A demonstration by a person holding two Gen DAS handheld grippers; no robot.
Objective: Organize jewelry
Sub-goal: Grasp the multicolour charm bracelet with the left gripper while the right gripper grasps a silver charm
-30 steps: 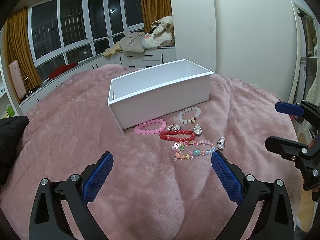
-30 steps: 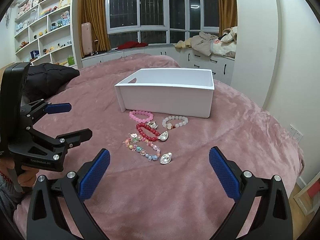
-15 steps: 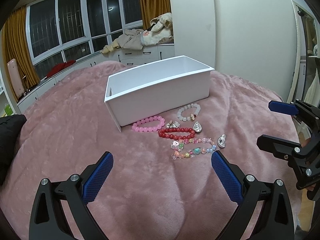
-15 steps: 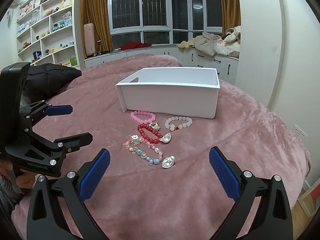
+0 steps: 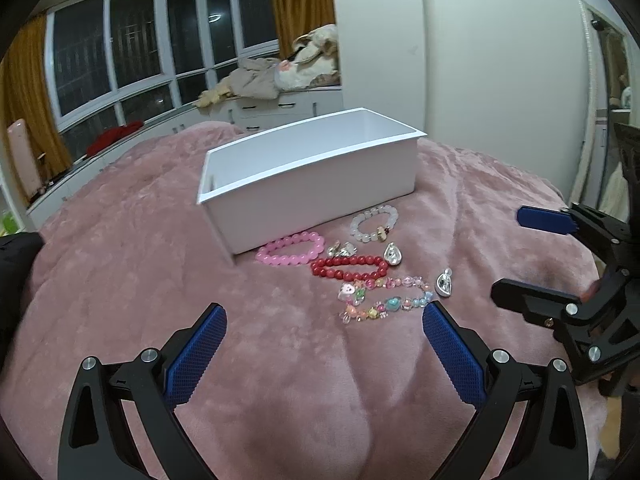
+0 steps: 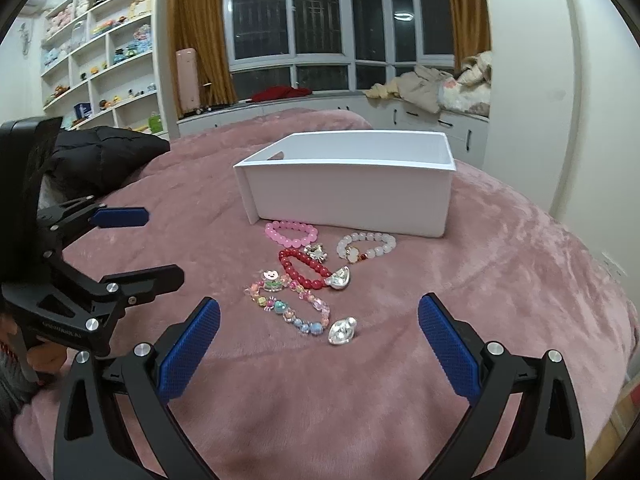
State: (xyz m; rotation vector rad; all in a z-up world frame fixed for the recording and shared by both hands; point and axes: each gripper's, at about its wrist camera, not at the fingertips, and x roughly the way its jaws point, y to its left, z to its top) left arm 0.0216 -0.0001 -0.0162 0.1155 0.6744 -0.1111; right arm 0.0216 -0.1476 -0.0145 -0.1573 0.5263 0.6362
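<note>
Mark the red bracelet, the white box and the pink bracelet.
red bracelet (image 6: 306,270), right wrist view, on its near bead strand.
white box (image 6: 352,200), right wrist view, on its front wall.
pink bracelet (image 5: 280,258), left wrist view, on its near beads.

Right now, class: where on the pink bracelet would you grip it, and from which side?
Grip the pink bracelet on its near arc, coming from above with one finger inside the ring and one outside. It lies flat on the blanket, and its far arc sits close against the white box, leaving little room there. Both grippers are open.
</note>
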